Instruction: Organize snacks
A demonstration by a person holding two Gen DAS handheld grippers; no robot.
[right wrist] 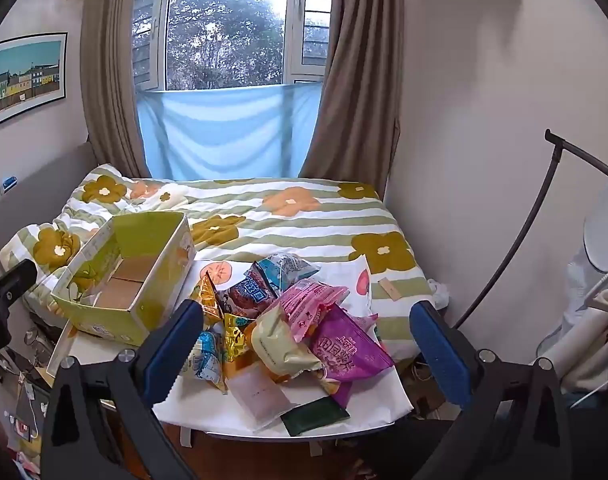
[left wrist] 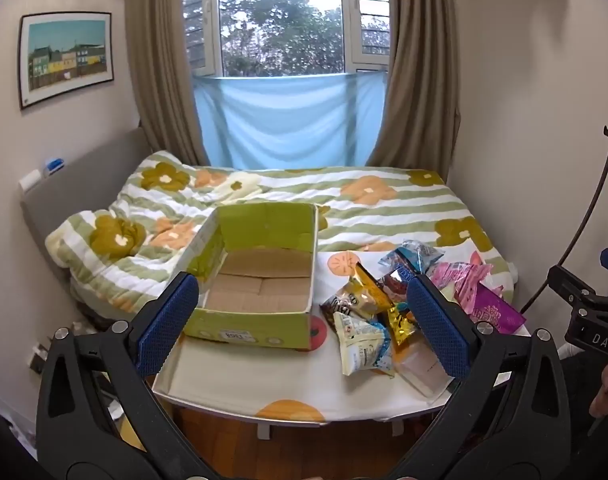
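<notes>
While both hang spread and empty | left gripper (left wrist: 304,316) faces empty box (left wrist: 259,280) | snacks (right wrist: 279,324) heaped right of box on worktop (right wrist: 344,408) | right gripper (right wrist: 308,344) nearer heap.

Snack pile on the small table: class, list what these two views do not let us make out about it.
- How many packets: in both views the snack pile overlaps itself, so lower packets are hidden.
- Its near right part in the left wrist view: covered by a finger of the left gripper.
- Small print on the purple bag: too blurred.
- Near inside corner of the cardboard box: hidden by its own front wall.
</notes>
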